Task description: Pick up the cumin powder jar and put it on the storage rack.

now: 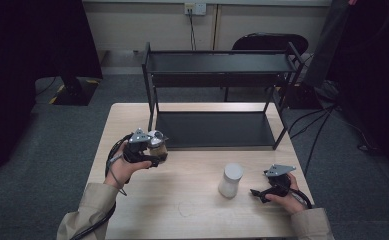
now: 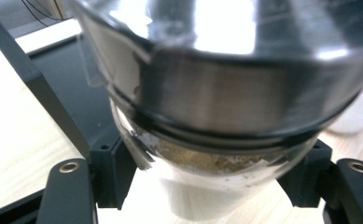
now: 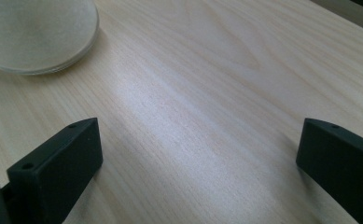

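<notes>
High view: the left gripper [image 1: 149,148] holds a glass jar [image 1: 157,146] with a metal lid, lifted just off the wooden table [image 1: 192,200], at 9 o'clock from the black two-tier rack [image 1: 217,95]. The rack's lower shelf lies at 2 o'clock from the jar, nearest the left hand.

Left gripper view: jaws clamp the jar's clear wall; brown granular contents [image 2: 202,161] visible; axis upright.

Right gripper view: the right gripper [image 3: 198,154] stands wide apart, empty, over pale woodgrain. A frosted white cylindrical container [image 3: 34,32] sits at 10 o'clock.
</notes>
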Action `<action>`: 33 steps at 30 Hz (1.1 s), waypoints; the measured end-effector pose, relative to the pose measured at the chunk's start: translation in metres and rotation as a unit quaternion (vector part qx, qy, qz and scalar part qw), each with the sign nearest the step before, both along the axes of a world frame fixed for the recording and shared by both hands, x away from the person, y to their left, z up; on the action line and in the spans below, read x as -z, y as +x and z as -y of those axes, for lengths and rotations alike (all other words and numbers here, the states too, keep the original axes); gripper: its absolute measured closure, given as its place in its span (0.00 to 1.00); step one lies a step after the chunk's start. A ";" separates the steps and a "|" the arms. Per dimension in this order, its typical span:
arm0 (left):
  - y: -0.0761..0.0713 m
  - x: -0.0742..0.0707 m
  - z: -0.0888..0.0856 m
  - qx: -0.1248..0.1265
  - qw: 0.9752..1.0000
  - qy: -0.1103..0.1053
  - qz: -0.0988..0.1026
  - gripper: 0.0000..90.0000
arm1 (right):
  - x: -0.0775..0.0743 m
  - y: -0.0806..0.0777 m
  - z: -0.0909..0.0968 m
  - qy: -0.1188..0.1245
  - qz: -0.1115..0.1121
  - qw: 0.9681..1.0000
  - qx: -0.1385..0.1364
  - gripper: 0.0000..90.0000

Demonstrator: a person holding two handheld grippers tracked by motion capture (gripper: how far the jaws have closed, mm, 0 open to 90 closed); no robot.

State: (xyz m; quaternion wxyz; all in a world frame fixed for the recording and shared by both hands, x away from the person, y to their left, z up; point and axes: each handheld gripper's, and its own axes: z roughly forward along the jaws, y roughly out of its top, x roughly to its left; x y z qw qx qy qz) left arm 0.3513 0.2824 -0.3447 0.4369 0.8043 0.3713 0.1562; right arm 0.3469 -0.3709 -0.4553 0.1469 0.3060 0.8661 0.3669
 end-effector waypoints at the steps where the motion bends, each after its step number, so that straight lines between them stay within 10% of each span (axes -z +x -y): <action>1: 0.001 -0.003 0.000 0.000 1.000 -0.001 0.001 0.34 | 0.000 0.000 0.000 0.000 0.000 1.000 0.000 0.00; 33: 0.060 -0.108 0.028 0.029 1.000 -0.002 -0.001 0.34 | 0.000 0.000 0.000 0.000 0.000 1.000 0.000 0.00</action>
